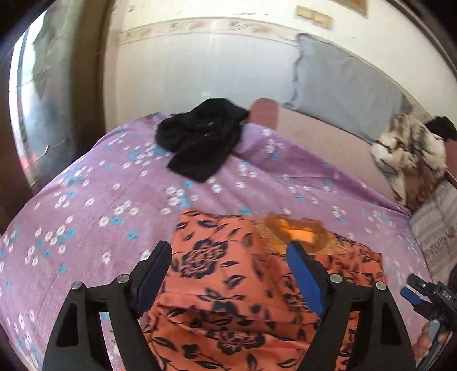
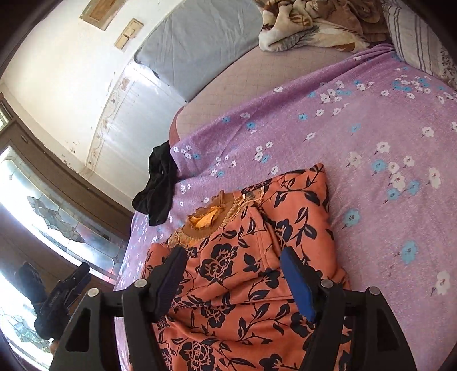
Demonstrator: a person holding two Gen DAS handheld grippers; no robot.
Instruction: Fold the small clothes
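An orange top with dark blue flowers (image 1: 228,285) (image 2: 242,274) lies partly folded on the purple flowered bedsheet (image 1: 85,205) (image 2: 371,159), its brown lace collar (image 1: 297,231) (image 2: 211,219) at the far end. My left gripper (image 1: 228,251) hovers over the top with its jaws wide apart and nothing pinched; it also shows in the right wrist view (image 2: 65,288). My right gripper (image 2: 234,254) stands open over the same top, pads clear of the cloth, and appears at the right edge of the left wrist view (image 1: 420,291). A crumpled black garment (image 1: 200,137) (image 2: 160,185) lies near the bed's far edge.
A grey pillow (image 1: 342,88) (image 2: 194,48) leans on the white wall. A brown and cream blanket (image 1: 408,148) (image 2: 314,22) is heaped by a striped pillow (image 2: 417,40). A glass door (image 2: 57,217) stands beyond the bed's edge.
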